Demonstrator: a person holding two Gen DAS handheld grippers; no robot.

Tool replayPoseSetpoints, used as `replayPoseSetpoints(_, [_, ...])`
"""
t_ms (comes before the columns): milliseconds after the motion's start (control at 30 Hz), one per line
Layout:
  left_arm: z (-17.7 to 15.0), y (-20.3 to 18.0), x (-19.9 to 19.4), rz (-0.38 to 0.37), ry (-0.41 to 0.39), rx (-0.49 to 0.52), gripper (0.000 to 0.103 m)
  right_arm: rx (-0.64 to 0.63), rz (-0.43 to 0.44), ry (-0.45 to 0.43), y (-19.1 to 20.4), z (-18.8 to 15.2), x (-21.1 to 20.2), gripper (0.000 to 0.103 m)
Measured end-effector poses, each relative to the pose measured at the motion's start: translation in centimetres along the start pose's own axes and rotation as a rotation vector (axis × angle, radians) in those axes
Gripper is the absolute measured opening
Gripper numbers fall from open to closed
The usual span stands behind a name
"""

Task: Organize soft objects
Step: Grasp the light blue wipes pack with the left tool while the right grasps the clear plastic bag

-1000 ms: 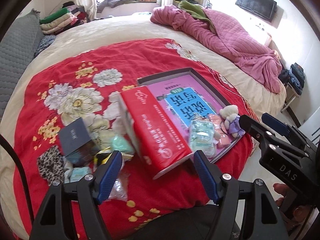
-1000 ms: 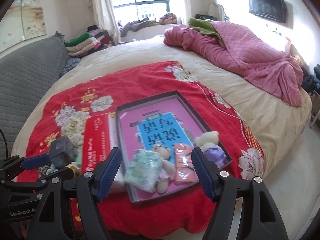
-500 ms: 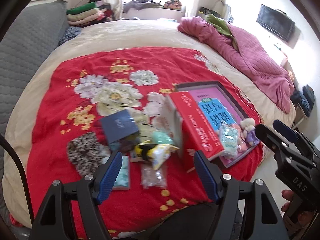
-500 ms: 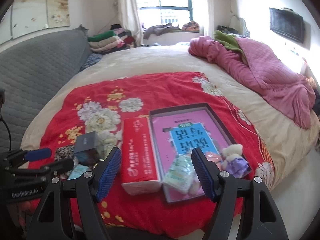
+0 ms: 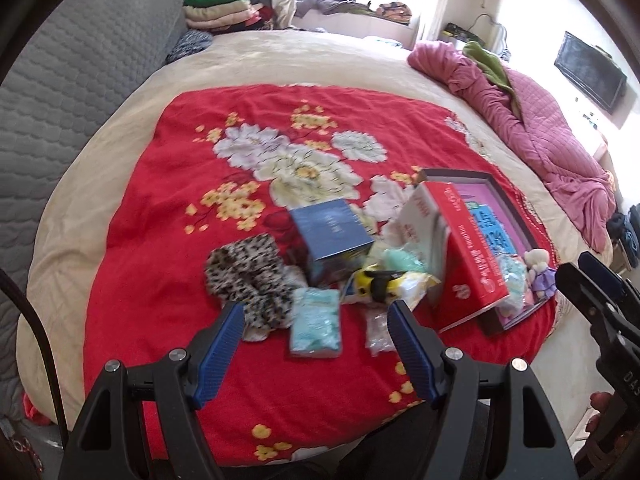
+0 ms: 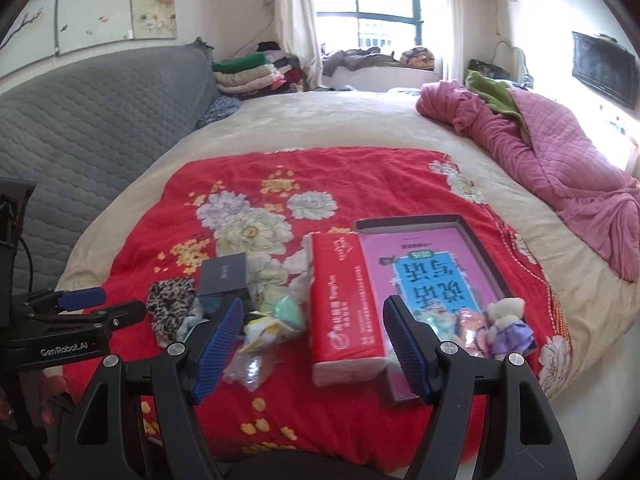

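Note:
On the red flowered blanket (image 5: 180,208) lies a heap of small soft things: a leopard-print cloth (image 5: 248,276), a pale blue packet (image 5: 316,322), a yellow and black toy (image 5: 376,282), a mint pouch (image 5: 402,260) and a clear bag (image 5: 378,330). A red tissue pack (image 6: 346,304) lies against the dark tray (image 6: 476,240), which holds a small plush bear (image 6: 508,322) and packets. My left gripper (image 5: 316,338) hangs open above the pale blue packet. My right gripper (image 6: 314,338) stands open over the tissue pack's near end. Neither holds anything.
A dark blue box (image 5: 332,232) stands in the heap. A pink quilt (image 6: 552,152) is bunched at the bed's right side, a grey padded headboard (image 6: 80,120) on the left, folded clothes (image 6: 252,74) at the far end. The bed's near edge drops off below the grippers.
Both grippers have swung to the left across the bed. The left one went from over the tissue pack to over the heap; the right one from over the tray to the tissue pack.

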State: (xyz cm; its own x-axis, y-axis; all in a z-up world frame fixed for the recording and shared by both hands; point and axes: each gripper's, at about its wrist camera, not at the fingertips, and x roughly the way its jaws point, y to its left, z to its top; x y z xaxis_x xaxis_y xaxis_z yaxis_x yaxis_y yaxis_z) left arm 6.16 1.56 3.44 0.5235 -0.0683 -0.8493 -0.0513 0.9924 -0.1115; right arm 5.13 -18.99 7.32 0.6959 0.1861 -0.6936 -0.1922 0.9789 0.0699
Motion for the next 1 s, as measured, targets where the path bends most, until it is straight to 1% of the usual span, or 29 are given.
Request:
replayPoseSetpoints(233, [-1.2, 1.9, 0.8, -0.003, 0.023, -0.031, 0.073, -0.021, 0.026, 0.03, 2.1, -0.8, 1.2, 0.074])
replayPoseSetpoints(367, [-2.0, 2.4, 1.7, -0.005, 0.048, -0.033, 0.073, -0.012, 0.049, 0.076, 3.0, -1.7, 2.6, 0.074])
replayPoseSetpoints(600, [-3.7, 2.4, 4.5, -0.004, 0.115, -0.022, 0.073, -0.008, 0.067, 0.149, 3.7, -3.8, 4.8, 0.074])
replayPoseSetpoints(767, [-4.3, 1.9, 7.2, -0.033, 0.185, -0.022, 0.073, -0.02, 0.072, 0.224, 4.4, -6.0, 6.9, 0.074])
replayPoseSetpoints(1000, [-3.9, 1.5, 10.6, -0.055, 0.252, -0.028, 0.073, -0.048, 0.067, 0.301, 5.2, -8.0, 9.6, 0.074])
